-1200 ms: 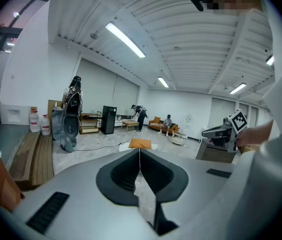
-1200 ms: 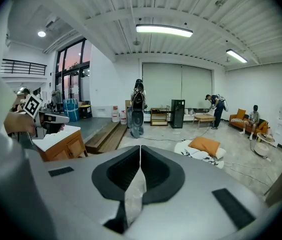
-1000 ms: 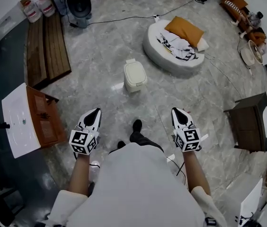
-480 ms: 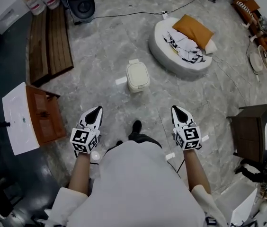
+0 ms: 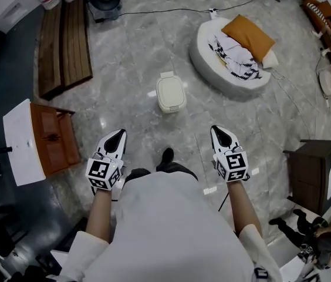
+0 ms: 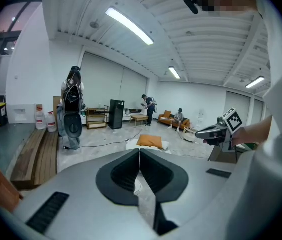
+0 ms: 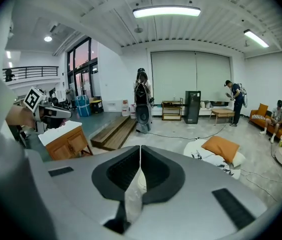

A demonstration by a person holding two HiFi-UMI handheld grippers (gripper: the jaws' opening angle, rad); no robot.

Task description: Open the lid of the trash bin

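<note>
Ahead on the floor stands the trash bin (image 5: 170, 93), lid down — we carry the left gripper (image 5: 115, 143) and right gripper (image 5: 222, 137) low, jaws clenched on nothing, since it's beyond reach.

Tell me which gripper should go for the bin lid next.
Right, narrowly. The closed bin stands ahead, between them. Both the left gripper and right gripper are shut, empty and short of it; the right tip looks slightly nearer.
</note>
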